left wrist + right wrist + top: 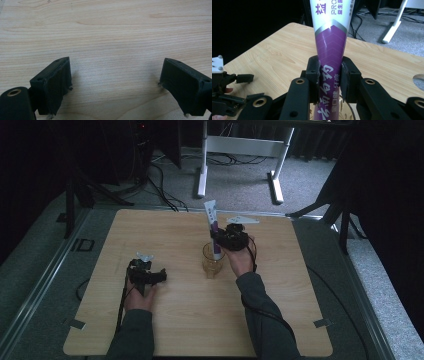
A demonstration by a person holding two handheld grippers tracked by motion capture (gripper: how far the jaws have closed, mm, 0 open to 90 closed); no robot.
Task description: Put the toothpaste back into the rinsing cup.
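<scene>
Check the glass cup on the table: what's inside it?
The lower end of a purple and white tube stands in the glass cup, upright, with the right claw shut on its body above the rim. The claw covers the tube's bottom end and the cup's base.

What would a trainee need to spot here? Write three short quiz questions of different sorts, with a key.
1. True or false: the left gripper has its jaws closed on the glass cup.
2. Which thing does the right gripper clamp? A) a spoon B) a purple and white tube C) a cloth
3. Fill in: the tube's lower end stands inside the ____.

Key:
1. False; its jaws stand open over bare wooden table.
2. B; the pads press on both sides of the tube.
3. Glass cup.
</scene>
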